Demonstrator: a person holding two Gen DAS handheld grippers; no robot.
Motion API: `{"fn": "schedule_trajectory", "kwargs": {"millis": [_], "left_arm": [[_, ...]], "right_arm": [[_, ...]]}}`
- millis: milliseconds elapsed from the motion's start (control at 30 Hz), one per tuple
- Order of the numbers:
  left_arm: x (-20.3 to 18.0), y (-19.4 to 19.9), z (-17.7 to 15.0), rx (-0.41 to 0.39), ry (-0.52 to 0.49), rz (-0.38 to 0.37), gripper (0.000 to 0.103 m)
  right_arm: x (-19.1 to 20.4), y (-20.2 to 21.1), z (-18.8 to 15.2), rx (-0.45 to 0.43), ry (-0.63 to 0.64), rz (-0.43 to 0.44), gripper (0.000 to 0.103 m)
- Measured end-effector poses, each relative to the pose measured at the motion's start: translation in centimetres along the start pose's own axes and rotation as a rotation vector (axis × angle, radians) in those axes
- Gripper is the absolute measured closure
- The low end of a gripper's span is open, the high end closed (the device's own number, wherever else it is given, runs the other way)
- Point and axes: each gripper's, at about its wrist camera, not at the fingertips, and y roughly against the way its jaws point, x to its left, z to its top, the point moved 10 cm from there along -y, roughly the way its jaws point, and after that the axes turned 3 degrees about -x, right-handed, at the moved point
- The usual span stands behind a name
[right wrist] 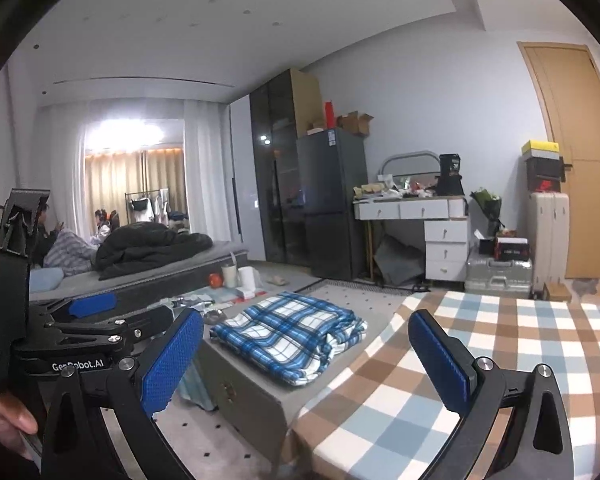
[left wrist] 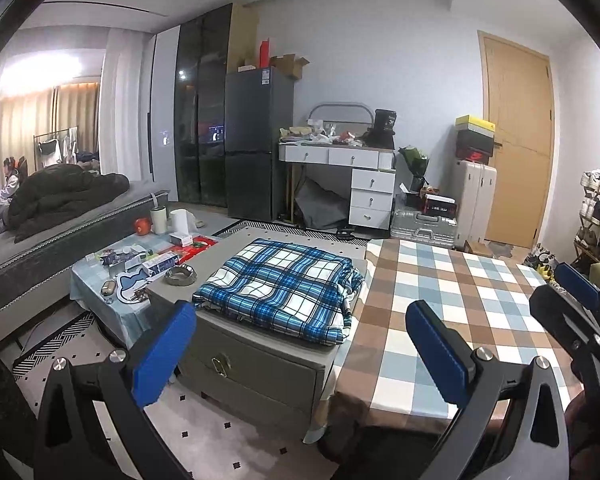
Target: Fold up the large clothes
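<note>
Both grippers hang raised and wide open, holding nothing: the left gripper (left wrist: 300, 348) over the near edge of the grey drawer chest (left wrist: 260, 364), the right gripper (right wrist: 306, 360) beside it above the checked tablecloth (right wrist: 480, 360). Beyond them the blue plaid garment (left wrist: 284, 284) lies on the chest top, already folded into a flat bundle. Folding looks finished or between passes; next would be reaching down for an edge. Its underside and far layers are hidden.

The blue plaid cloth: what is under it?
The blue plaid cloth lies folded on a grey drawer cabinet, beside the checked tablecloth. The cabinet top beneath is covered, unseen.
</note>
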Motion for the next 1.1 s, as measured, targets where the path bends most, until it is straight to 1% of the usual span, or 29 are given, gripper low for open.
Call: {"fn": "schedule_trajectory", "kwargs": {"millis": [433, 700, 1100], "left_arm": [[-0.30, -0.08, -0.05, 0.008, -0.003, -0.012, 0.001], [-0.63, -0.08, -0.06, -0.003, -0.026, 0.004, 0.001], [-0.89, 0.08, -0.10, -0.006, -0.029, 0.000, 0.001]], "right_arm": [[-0.04, 0.16, 0.17, -0.001, -0.007, 0.000, 0.000], [0.06, 0.50, 0.02, -0.010, -0.017, 0.005, 0.000], [-0.44, 0.42, -0.23, -0.007, -0.036, 0.004, 0.000]]}}
